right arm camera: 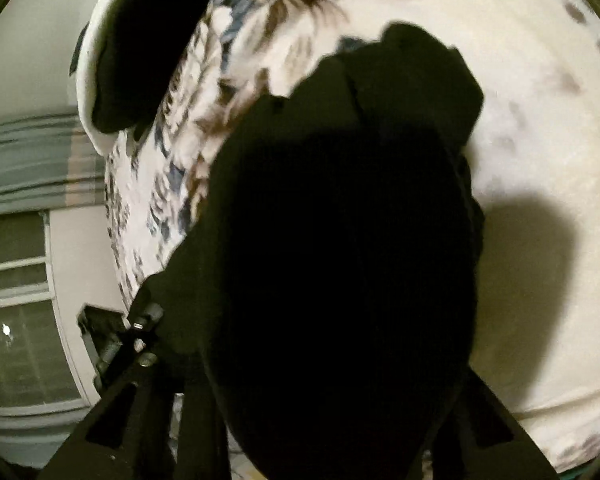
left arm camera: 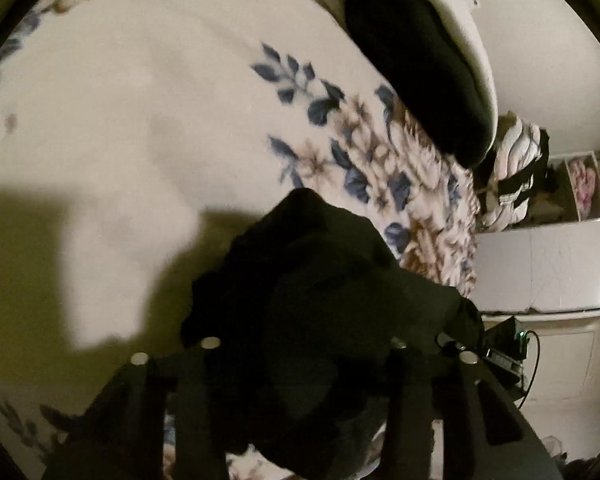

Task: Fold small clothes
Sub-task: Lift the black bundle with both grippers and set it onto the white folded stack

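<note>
A black garment (left arm camera: 320,280) fills the lower middle of the left wrist view, bunched into soft, crumpled folds with a rounded peak toward the frame's centre. Its lower part drops out of sight at the bottom edge. In the right wrist view the same black garment (right arm camera: 340,240) takes up the centre and lower half, hanging as a dark rumpled mass; its lumpy upper edge reaches the upper middle. Fabric detail is lost in darkness.

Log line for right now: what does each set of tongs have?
left tongs: black garment bunched between fingers | right tongs: same garment covers them, grip unclear | surface: floral blanket
</note>
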A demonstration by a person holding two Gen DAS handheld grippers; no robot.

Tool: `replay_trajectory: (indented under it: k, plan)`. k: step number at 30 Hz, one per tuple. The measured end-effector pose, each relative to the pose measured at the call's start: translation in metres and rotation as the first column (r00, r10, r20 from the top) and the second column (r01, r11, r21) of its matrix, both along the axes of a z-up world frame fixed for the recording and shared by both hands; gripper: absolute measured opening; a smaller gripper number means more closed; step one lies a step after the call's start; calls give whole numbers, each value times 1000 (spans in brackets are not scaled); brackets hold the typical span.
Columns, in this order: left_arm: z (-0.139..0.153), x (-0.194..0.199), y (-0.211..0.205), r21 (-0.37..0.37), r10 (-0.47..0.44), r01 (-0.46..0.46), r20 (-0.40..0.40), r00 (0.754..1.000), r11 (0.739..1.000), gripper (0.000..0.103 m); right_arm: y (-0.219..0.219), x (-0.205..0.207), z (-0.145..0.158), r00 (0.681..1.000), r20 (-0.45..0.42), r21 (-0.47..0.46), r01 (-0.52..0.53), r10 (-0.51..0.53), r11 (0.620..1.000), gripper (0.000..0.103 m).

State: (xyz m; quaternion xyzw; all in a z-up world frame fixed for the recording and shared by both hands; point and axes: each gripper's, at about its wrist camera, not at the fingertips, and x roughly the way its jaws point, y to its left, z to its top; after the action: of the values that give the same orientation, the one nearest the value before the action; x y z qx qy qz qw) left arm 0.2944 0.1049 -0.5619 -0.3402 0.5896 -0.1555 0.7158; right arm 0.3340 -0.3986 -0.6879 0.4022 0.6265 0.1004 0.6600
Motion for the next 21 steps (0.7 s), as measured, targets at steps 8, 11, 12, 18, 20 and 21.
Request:
replay_trajectory:
  k: [8, 11, 12, 18, 20, 21]
  plan:
    - [60, 16, -20, -29, -43, 46, 97, 994, 998, 30, -8, 0, 58, 998, 53, 3, 20, -21, 1000, 24]
    - [87, 35, -19, -49, -39, 45, 121, 992, 998, 30, -8, 11, 88, 996, 87, 10, 30, -31, 1000, 24]
    - [98, 44, -18, -53, -36, 43, 125, 991, 998, 30, -11, 14, 100, 994, 98, 19, 35, -36, 999, 24]
    - [170, 132, -17, -94, -1, 18, 183, 983, 995, 30, -8, 77, 180, 982, 181, 29, 44, -49, 999, 24]
    - [196, 172, -18, -89, -4, 23, 215, 977, 996, 30, -8, 113, 207, 974, 220, 35, 55, -62, 998, 24]
    - [209, 197, -20, -86, -4, 25, 235, 972, 996, 30, -8, 136, 219, 968, 239, 42, 65, -74, 997, 24]
